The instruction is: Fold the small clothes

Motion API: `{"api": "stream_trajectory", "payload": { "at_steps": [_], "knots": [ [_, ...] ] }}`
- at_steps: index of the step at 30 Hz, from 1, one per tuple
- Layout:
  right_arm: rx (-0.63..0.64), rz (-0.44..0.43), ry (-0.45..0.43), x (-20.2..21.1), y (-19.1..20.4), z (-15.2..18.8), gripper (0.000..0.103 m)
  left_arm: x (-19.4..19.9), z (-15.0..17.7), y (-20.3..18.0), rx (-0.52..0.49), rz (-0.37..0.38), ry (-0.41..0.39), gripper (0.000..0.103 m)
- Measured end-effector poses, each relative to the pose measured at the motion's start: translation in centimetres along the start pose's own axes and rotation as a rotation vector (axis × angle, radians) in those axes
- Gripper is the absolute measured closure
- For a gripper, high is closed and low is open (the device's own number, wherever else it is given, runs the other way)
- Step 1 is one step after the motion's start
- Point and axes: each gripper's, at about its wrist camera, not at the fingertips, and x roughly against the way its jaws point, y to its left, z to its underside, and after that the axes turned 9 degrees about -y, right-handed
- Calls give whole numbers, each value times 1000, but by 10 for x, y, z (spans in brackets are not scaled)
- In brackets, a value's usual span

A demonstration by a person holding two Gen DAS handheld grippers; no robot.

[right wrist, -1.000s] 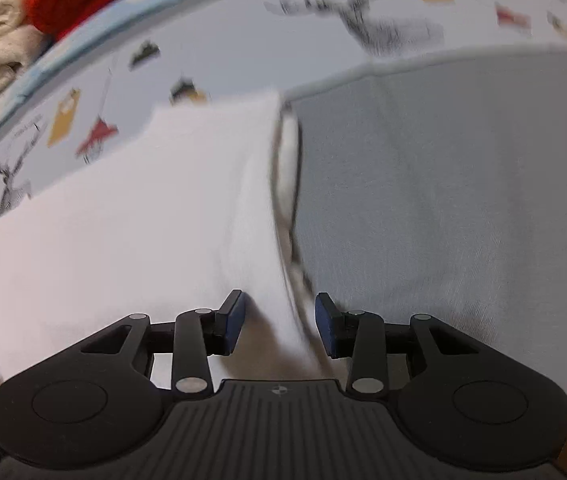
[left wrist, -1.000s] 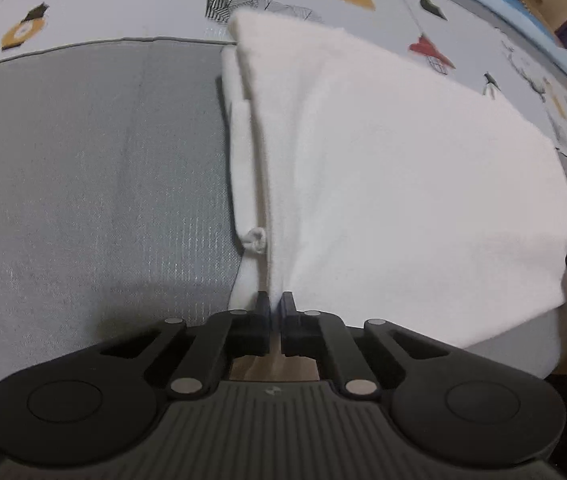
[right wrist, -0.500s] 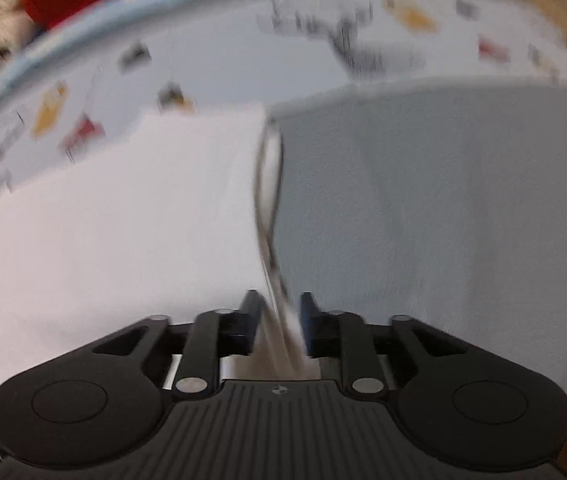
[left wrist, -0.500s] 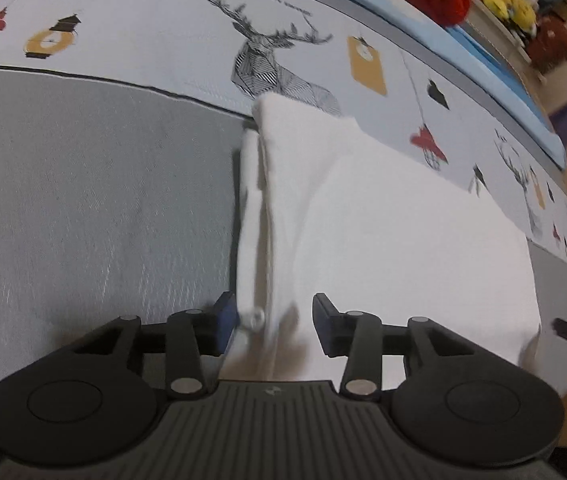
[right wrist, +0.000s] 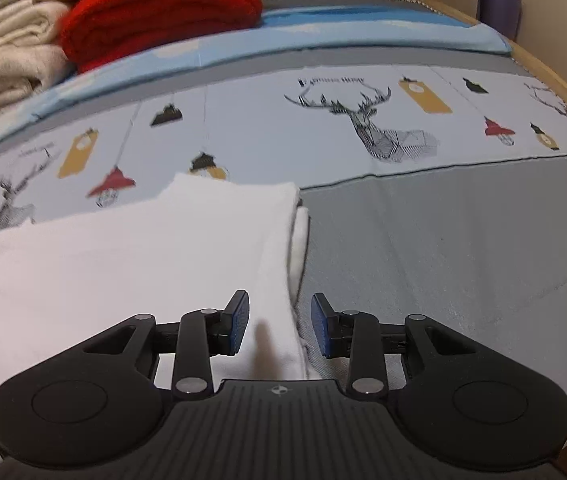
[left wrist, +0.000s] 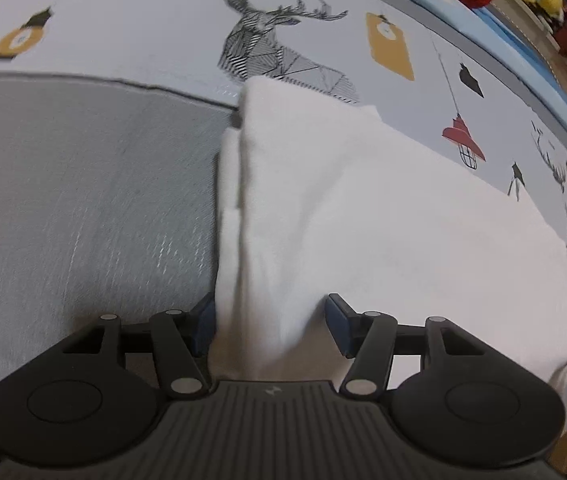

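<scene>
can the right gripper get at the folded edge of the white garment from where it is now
Probably yes. The right gripper is open, and the white garment lies with its folded edge running right between the fingers. Nothing sits on that edge or blocks it, so closing looks like enough.

Soft, even indoor light, faint shadows under each gripper, slight motion blur, strong fisheye bending at the edges.
</scene>
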Motion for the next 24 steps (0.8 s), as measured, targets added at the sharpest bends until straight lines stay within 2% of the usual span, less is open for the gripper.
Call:
{"api": "stream_trajectory", "payload": {
  "at_steps": [2, 3, 4, 7, 10, 14, 17, 19, 22, 24],
  "knots": [
    [-8, 6, 8, -3, -2, 1, 67, -1, 1, -4, -32, -4, -14, 51],
    [-10, 11, 11, -4, -2, 2, 68, -1, 1, -4, -45, 1, -21, 69],
    [-12, 16, 13, -5, -3, 2, 68, 0, 0, -4, -46, 11, -24, 79],
    [-22, 26, 9, -5, -2, 3, 68, 7, -1, 0, -39, 30, -45, 88],
    [-37, 22, -4, -4, 1, 3, 68, 20, -2, 4, -85, 3, -94, 89],
    [-24, 24, -12, -4, 9, 3, 68, 25, -3, 28, -61, -103, -73, 87],
    [-8, 23, -8, -6, 16, 4, 68, 29, -6, 44, -14, -80, -66, 75],
    [4, 22, -8, -7, 20, 4, 68, 29, -6, 51, 8, -73, -55, 60],
    [20, 24, -7, -8, 24, 5, 68, 22, -6, 64, 85, -23, -11, 59],
    [21, 22, -8, -8, 25, 6, 68, 21, -6, 64, 106, -10, -8, 58]
  ]
}}
